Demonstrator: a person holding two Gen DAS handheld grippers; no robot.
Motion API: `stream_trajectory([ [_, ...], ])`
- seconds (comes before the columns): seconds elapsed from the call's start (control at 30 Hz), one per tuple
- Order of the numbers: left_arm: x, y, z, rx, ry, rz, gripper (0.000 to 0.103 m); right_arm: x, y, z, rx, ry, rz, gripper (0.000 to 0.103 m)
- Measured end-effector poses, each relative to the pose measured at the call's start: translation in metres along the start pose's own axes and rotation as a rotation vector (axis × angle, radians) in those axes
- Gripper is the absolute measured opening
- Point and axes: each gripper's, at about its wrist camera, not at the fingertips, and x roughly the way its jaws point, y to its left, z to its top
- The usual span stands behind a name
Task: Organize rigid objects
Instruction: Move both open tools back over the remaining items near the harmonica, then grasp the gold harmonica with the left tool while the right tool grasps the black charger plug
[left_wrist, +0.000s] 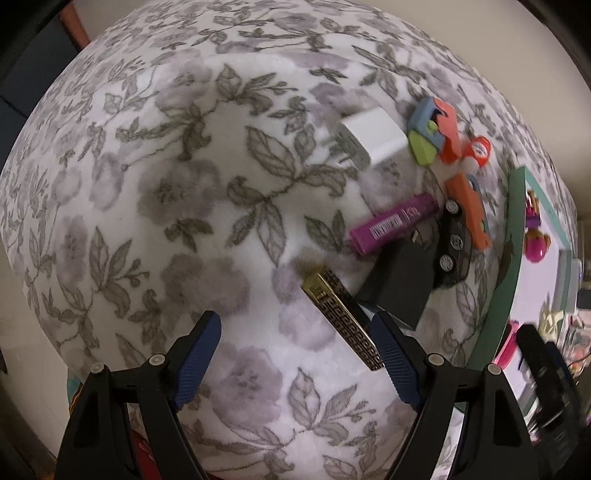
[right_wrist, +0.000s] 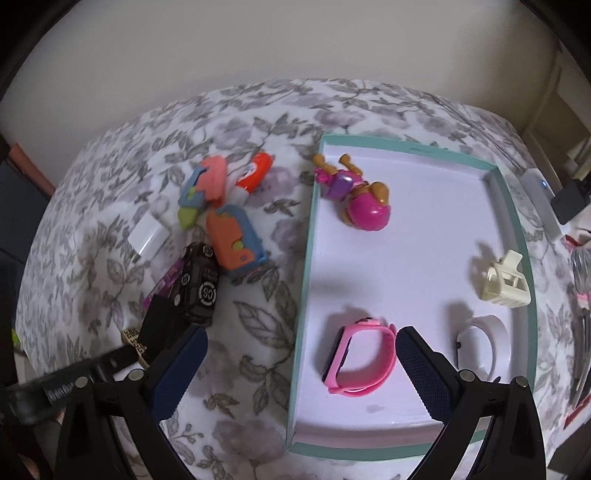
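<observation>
A teal-rimmed white tray (right_wrist: 306, 258) holds a pink toy figure (right_wrist: 365, 210), a cream hair claw (right_wrist: 504, 282), a pink watch (right_wrist: 358, 360) and a white band (right_wrist: 484, 341). Left of it on the floral cloth lie loose items: a white charger (left_wrist: 371, 138), a purple tube (left_wrist: 393, 223), a black toy car (right_wrist: 197, 284), orange-blue toys (right_wrist: 232, 242), a black adapter (left_wrist: 399, 286) and a gold patterned bar (left_wrist: 343, 317). My left gripper (left_wrist: 299, 358) is open, its right finger beside the gold bar. My right gripper (right_wrist: 301, 373) is open above the tray's left rim, near the pink watch.
The tray's rim shows at the right in the left wrist view (left_wrist: 515, 229). A white power strip (right_wrist: 541, 199) and a black box (right_wrist: 570, 199) lie beyond the tray's far right. An orange-white tube (right_wrist: 255, 171) lies among the toys. A pale wall stands behind.
</observation>
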Motion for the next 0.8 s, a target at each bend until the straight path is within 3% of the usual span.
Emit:
stream_trajectory([
  [0.23,0.008,-0.028,-0.009,0.100,0.019,0.026,0.084,-0.003,-0.008,0.002,0.028,-0.018,-0.025,0.103],
  [0.47,0.018,-0.040,-0.014,0.186,0.022,0.115,0.084,-0.003,-0.010,0.002,0.030,-0.018,-0.026,0.103],
  [0.63,0.026,-0.075,-0.016,0.266,0.006,0.182,0.084,-0.003,-0.009,0.001,0.027,-0.017,-0.025,0.103],
  [0.73,0.030,-0.086,-0.020,0.285,0.008,0.204,0.079,-0.001,-0.007,0.001,0.021,-0.014,-0.024,0.103],
  [0.8,0.028,-0.086,-0.022,0.280,0.005,0.201,0.068,-0.001,-0.006,0.000,0.016,-0.012,-0.024,0.103],
])
